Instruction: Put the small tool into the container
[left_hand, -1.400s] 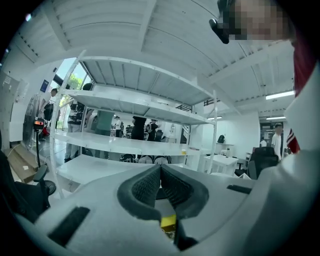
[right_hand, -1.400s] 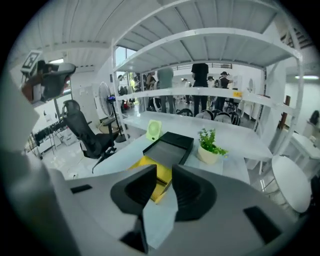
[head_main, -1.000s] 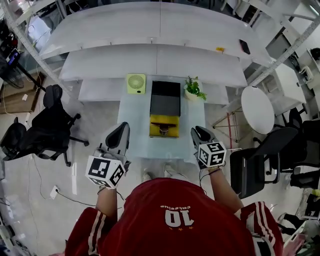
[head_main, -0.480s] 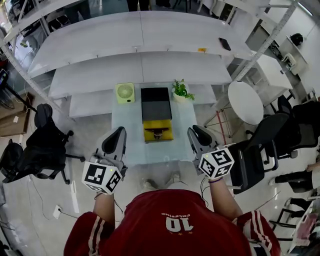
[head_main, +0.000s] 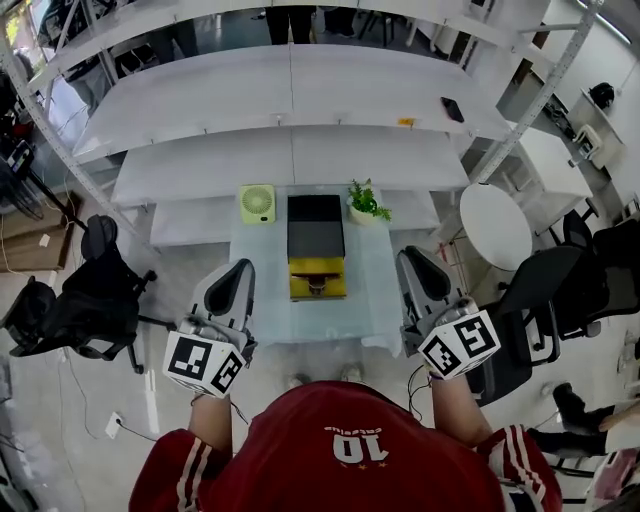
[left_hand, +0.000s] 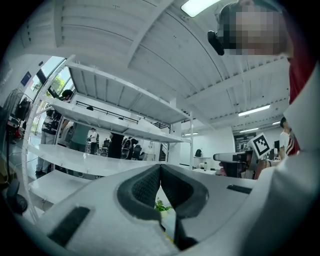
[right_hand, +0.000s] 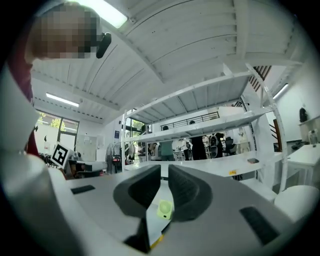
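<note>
Yellow box (head_main: 300, 281) near table (head_main: 262, 292) front edge

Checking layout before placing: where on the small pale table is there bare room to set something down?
Bare strips flank the yellow container: left, in front of the green fan; right, in front of the potted plant. The middle, with the black box, is crowded.

Red jersey (head_main: 330, 400), white 10 (head_main: 352, 447), striped sleeves (head_main: 187, 470)
</note>
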